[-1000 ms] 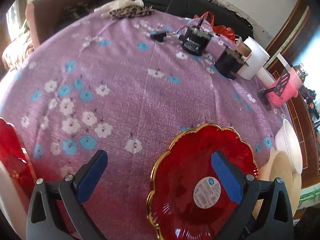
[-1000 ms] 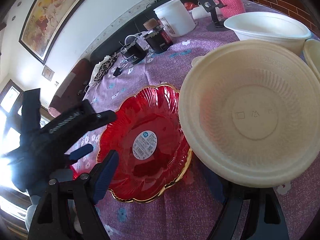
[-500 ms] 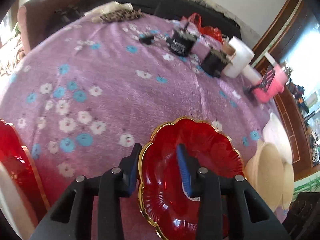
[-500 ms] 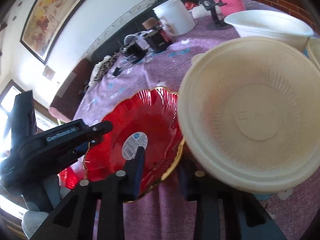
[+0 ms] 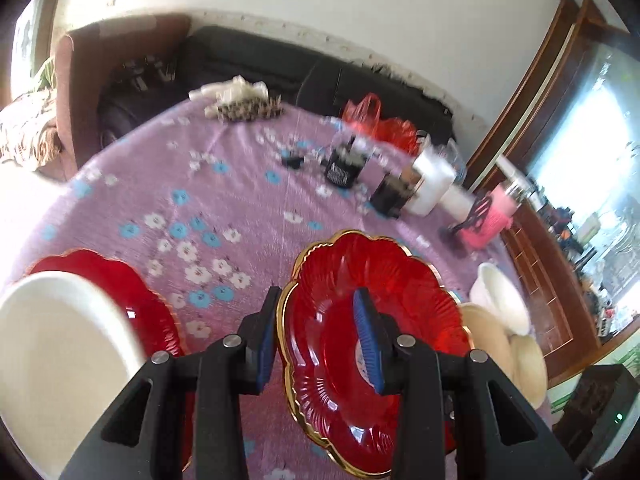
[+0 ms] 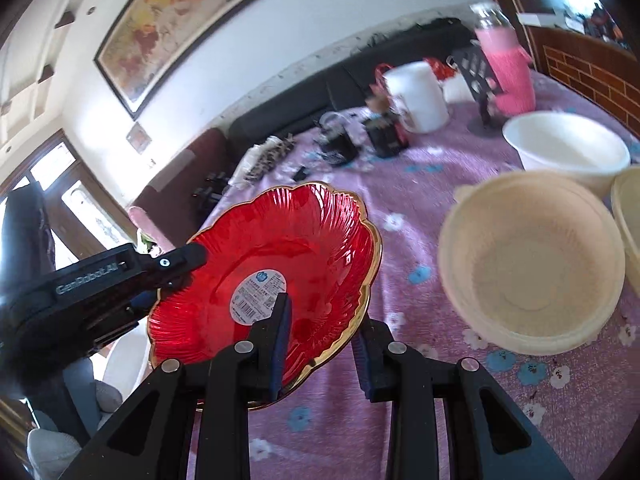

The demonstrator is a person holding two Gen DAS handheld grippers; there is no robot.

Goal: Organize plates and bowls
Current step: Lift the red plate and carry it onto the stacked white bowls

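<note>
red plate (image 6: 280, 256) clamped between both hand-held grippers, off the table.

White wall (image 6: 280, 36), framed painting (image 6: 176, 12), black sofa (image 5: 256, 68)

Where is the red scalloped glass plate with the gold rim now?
The red scalloped glass plate is gripped by both grippers, left of the cream plastic bowl, over the purple flowered tablecloth.

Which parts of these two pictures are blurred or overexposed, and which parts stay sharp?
Left wrist view: the far clutter is smeared by motion, the window at right is blown out, while the red plate and the left gripper stay fairly sharp. Right wrist view: the cream bowl and pink bottle look soft, and the plate's label is legible.
</note>
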